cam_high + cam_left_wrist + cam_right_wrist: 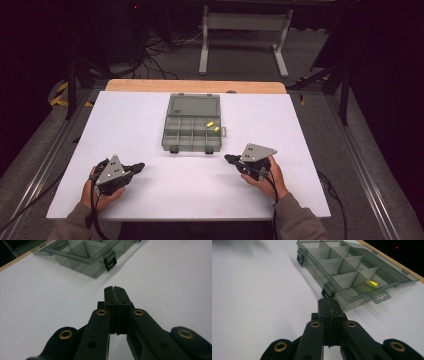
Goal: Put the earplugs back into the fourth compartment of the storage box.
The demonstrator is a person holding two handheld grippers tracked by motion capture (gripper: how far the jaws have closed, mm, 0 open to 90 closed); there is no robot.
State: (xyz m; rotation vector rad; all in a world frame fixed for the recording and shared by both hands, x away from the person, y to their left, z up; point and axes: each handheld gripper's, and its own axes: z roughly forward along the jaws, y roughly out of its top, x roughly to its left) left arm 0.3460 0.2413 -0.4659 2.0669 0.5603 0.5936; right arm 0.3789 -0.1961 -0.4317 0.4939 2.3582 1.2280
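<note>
We see the compartment box [192,125] lying open mid-desk [125,190], 2 small yellow pieces [213,126] in its right-hand cells. Our left gripper [139,166] and right gripper [228,158] rest near its front, jaws fully closed, empty. We judge the work barely started: nothing grasped, lid not yet closed.

Dim room, dark all around. Grey carpet floor [320,55] spreads beyond the white table [125,125], whose far edge shows bare wood. A white metal stand [245,30] waits behind, black cables [160,50] tangled beside it.
</note>
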